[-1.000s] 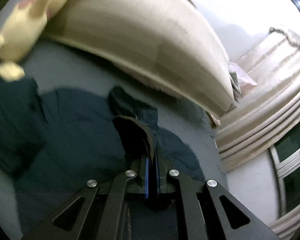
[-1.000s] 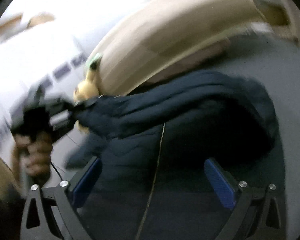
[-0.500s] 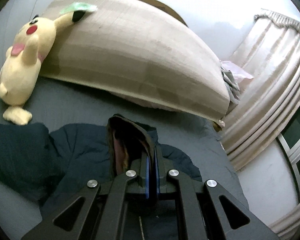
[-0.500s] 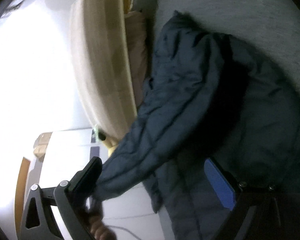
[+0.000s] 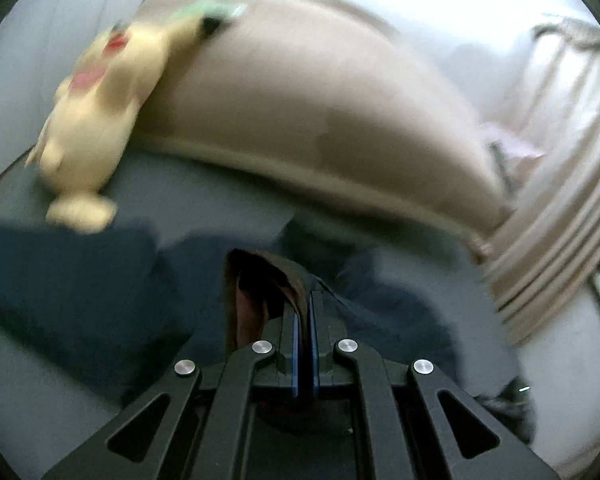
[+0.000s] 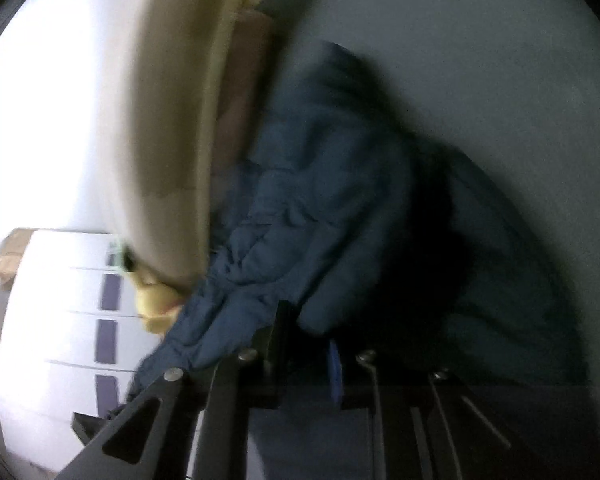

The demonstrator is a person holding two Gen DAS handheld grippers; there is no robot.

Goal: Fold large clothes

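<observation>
Gripping the jacket (image 5: 388,320) with jaws closed, both the left gripper (image 5: 305,312) and right gripper (image 6: 308,344) seem mid-fold; next, lay it flat.

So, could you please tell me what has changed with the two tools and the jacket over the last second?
The right tool, wide open a second ago, has narrowed around a fold of the navy jacket; blur hides whether it grips. The left tool stays shut on the jacket's brown-lined edge. The jacket still lies on the grey bed by the beige pillow and yellow plush.
</observation>
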